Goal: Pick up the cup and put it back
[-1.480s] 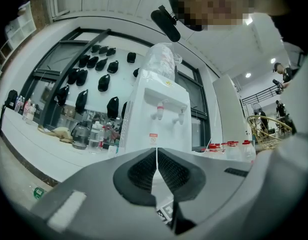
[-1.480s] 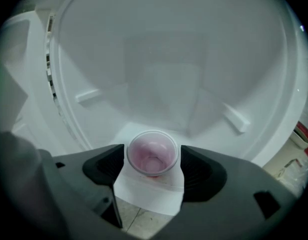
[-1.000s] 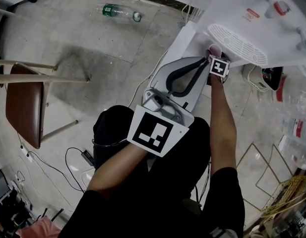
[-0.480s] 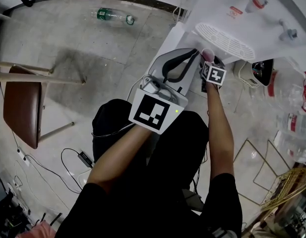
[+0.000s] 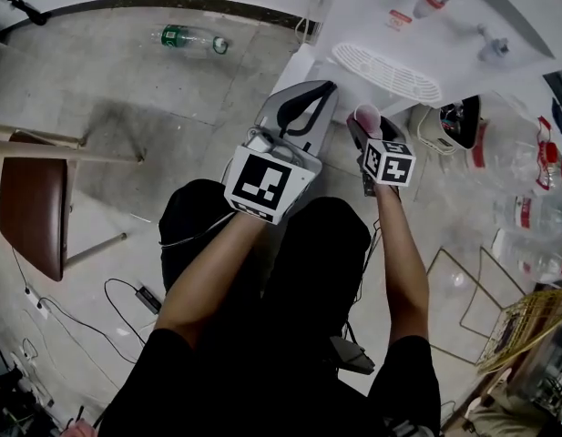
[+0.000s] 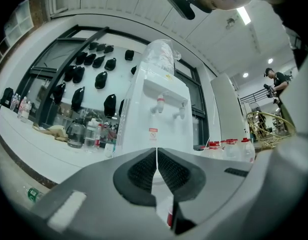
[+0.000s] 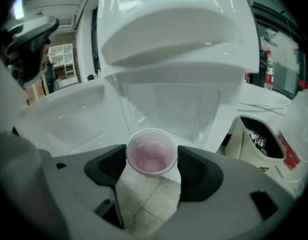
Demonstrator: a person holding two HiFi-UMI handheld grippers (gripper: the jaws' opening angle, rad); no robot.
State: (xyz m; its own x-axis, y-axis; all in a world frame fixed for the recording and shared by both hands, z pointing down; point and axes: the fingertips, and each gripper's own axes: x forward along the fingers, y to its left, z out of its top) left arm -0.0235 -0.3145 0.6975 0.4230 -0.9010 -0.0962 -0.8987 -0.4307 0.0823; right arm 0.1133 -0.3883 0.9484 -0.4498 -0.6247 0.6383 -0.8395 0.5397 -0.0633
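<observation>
A small translucent pink cup [image 7: 151, 152] sits between the pads of my right gripper [image 7: 151, 166], which is shut on it; its open mouth faces the camera. In the head view the cup [image 5: 367, 116] shows at the tip of the right gripper [image 5: 369, 127], held clear of the white water dispenser [image 5: 390, 25] and just off its slotted drip tray [image 5: 386, 70]. My left gripper [image 5: 310, 107] is beside it to the left, jaws pressed together with nothing between them [image 6: 156, 171]. The dispenser [image 6: 158, 119] with its two taps stands ahead in the left gripper view.
A brown chair [image 5: 30, 198] stands at the left. A green-labelled bottle [image 5: 188, 40] lies on the floor. Water bottles [image 5: 536, 217] and a wire rack [image 5: 472, 289] are at the right. A bin [image 7: 258, 139] sits beside the dispenser.
The right gripper has drawn back from the drip tray toward me with the cup in it. The left gripper has also come nearer me.
</observation>
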